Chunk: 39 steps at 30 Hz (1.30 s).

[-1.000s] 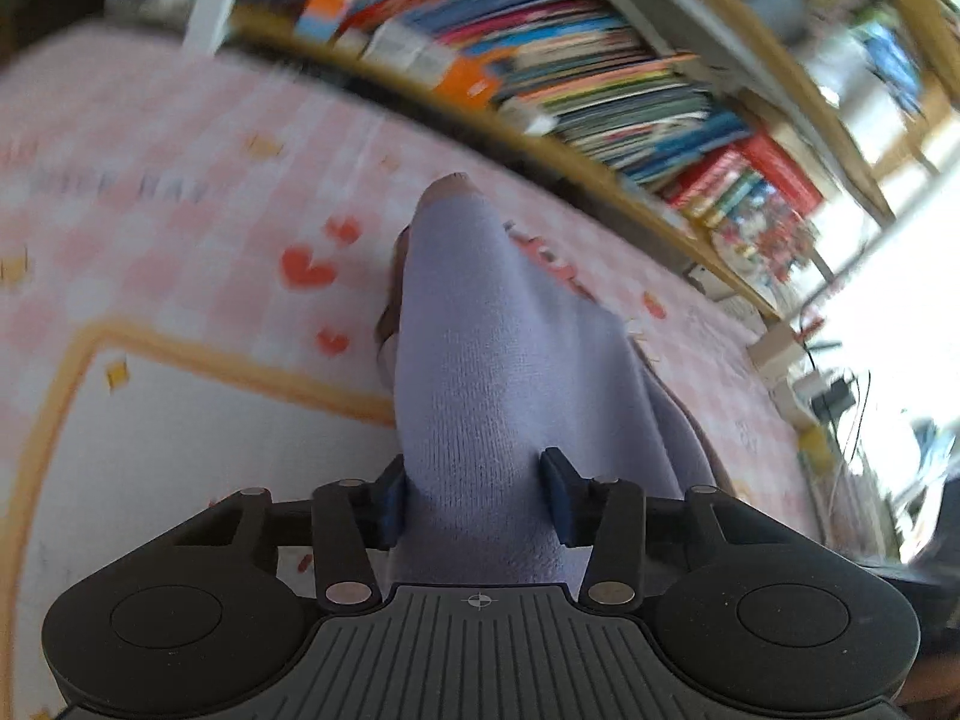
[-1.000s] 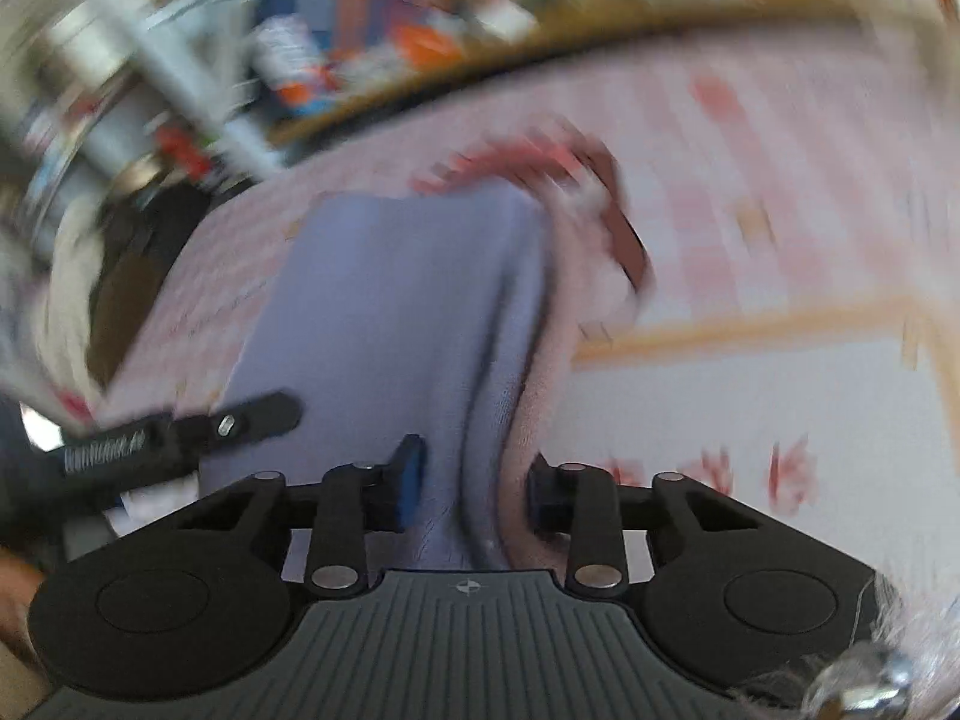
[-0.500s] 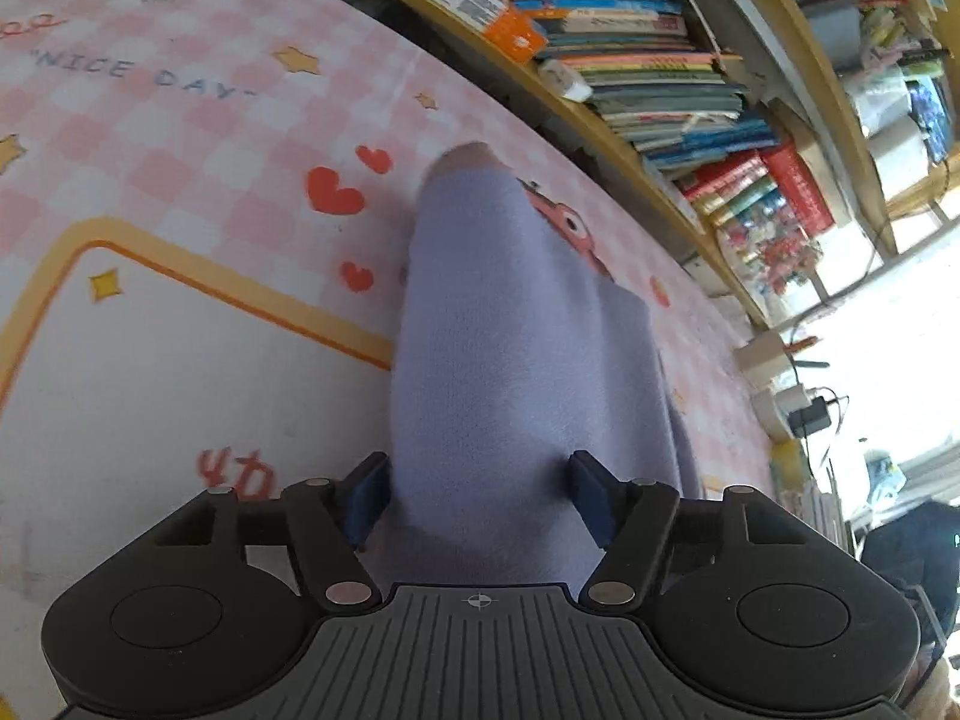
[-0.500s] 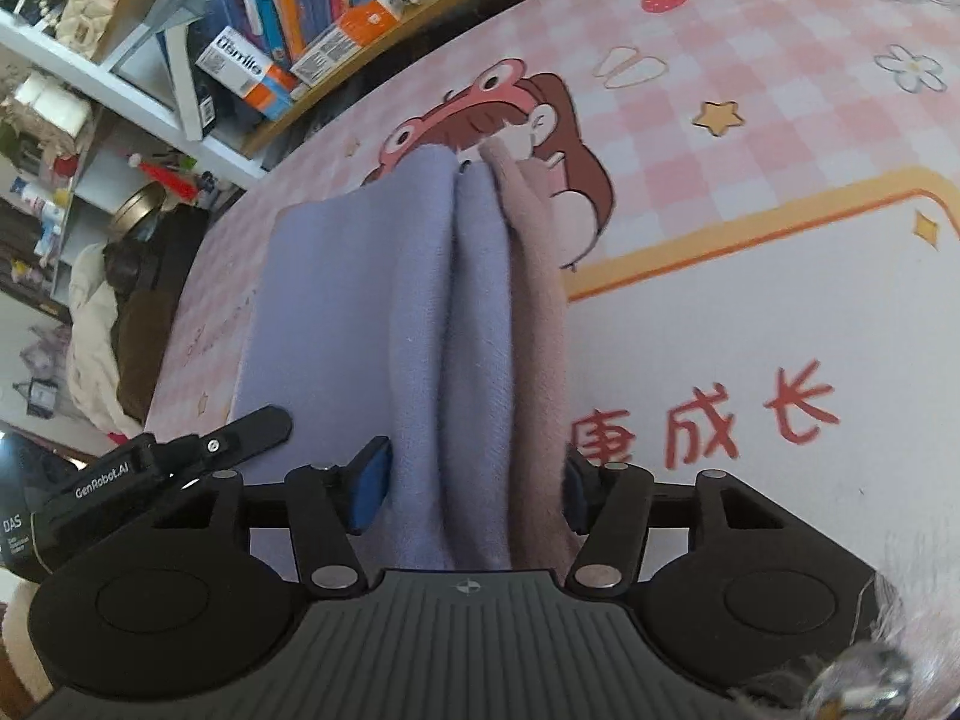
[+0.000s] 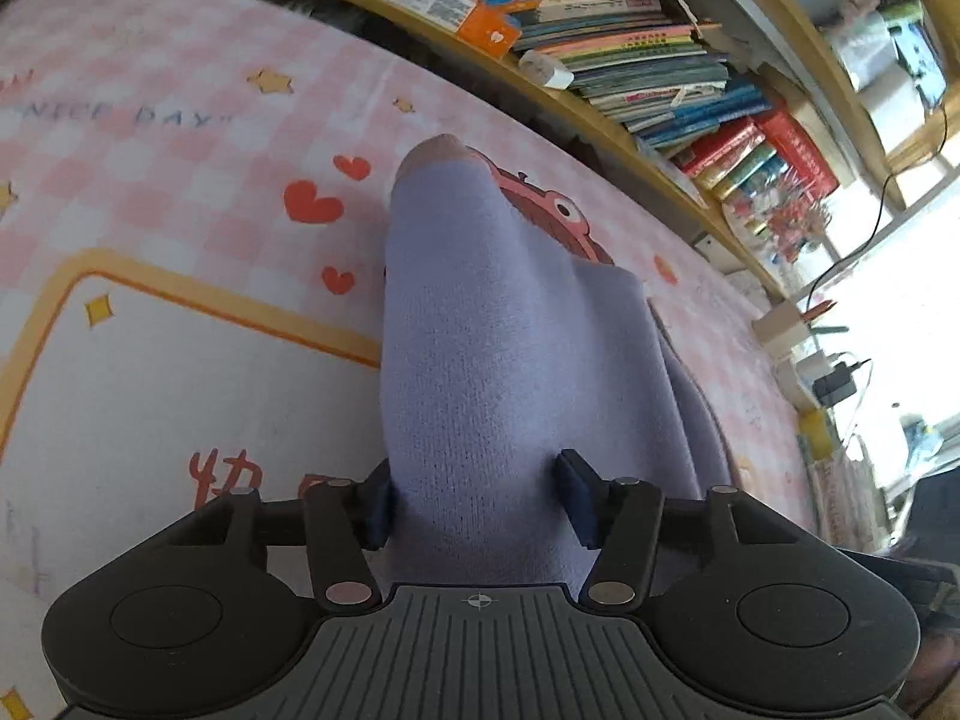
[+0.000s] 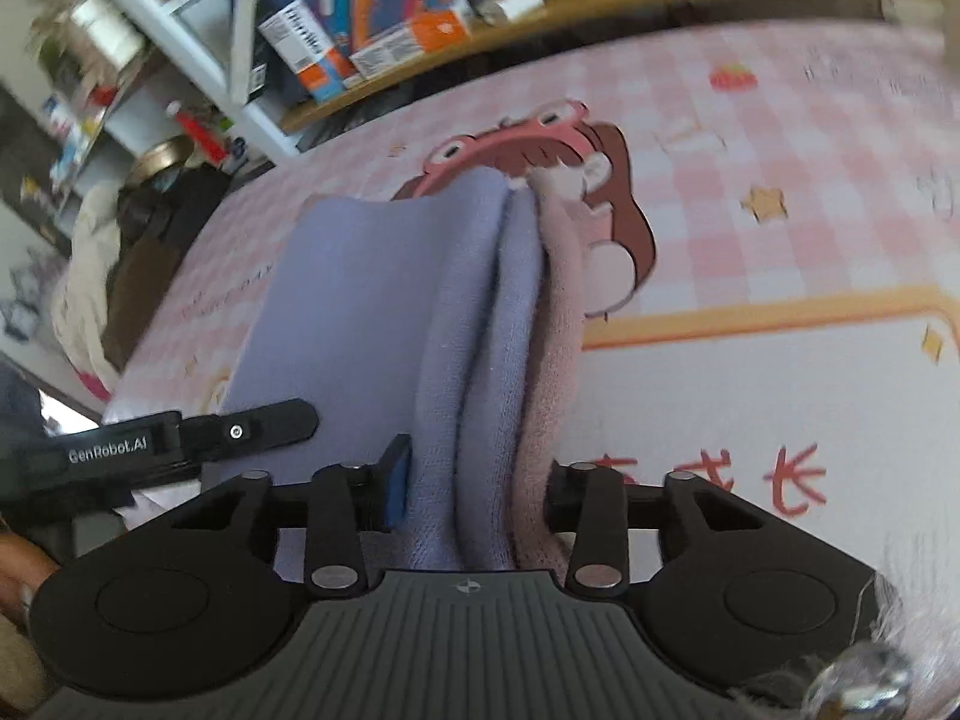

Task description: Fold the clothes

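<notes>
- Since half a second ago, both grippers have narrowed on the cloth
- Left gripper (image 5: 477, 495) pinches the lavender garment (image 5: 480, 360), draped over the pink checked mat (image 5: 180, 168)
- Right gripper (image 6: 474, 483) clamps its bunched lavender and pink folds

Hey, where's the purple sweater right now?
The purple sweater lies bunched between the fingers of both the left gripper and the right gripper, stretching over the pink checked mat toward the bookshelf.

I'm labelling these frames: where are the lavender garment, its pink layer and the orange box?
lavender garment (image 5: 480, 360): left wrist view, broad knit face.
pink layer (image 6: 555, 324): right wrist view, outer fold.
orange box (image 6: 420, 36): right wrist view, front face.
</notes>
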Tool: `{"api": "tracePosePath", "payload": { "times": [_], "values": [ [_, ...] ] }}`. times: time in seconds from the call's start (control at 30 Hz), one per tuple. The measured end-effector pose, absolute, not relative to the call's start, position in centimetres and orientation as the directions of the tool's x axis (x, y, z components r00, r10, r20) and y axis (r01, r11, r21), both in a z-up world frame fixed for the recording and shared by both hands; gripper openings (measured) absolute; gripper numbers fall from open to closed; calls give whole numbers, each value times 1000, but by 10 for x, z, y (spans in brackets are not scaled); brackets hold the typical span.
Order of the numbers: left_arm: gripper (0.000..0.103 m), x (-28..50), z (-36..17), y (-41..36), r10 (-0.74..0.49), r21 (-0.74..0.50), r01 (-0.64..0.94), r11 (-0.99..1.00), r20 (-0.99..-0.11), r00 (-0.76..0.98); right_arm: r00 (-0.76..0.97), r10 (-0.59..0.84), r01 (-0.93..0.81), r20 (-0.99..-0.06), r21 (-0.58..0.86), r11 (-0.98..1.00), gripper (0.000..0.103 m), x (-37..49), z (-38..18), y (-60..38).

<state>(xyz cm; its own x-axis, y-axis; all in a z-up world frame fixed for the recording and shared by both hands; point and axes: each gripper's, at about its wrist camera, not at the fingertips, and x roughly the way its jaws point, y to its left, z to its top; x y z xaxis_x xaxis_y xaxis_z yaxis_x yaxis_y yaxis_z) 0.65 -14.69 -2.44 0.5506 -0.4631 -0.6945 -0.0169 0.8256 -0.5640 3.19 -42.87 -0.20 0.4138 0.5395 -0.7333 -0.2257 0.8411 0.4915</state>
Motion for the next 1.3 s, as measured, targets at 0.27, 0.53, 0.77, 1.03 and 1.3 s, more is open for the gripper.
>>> {"api": "tracePosePath", "payload": {
  "times": [0.27,0.53,0.77,1.03,1.3],
  "values": [
    [55,9,-30,-150,-470,-583,-26,812,-681,562,387,566,-176,-728,545,820,47,36,-11,-431],
    [44,-2,4,-159,-441,-536,51,843,-632,637,483,554,-287,-678,475,832,30,21,19,-424],
    [44,-7,34,-158,-435,-525,97,846,-572,696,554,574,-329,-603,474,817,30,16,48,-426],
    [44,-11,43,-157,-426,-524,97,846,-557,712,567,580,-344,-585,472,812,30,13,60,-423],
    [44,-14,46,-158,-423,-516,103,850,-552,719,569,588,-342,-575,485,805,30,11,62,-426]
  ]
}}
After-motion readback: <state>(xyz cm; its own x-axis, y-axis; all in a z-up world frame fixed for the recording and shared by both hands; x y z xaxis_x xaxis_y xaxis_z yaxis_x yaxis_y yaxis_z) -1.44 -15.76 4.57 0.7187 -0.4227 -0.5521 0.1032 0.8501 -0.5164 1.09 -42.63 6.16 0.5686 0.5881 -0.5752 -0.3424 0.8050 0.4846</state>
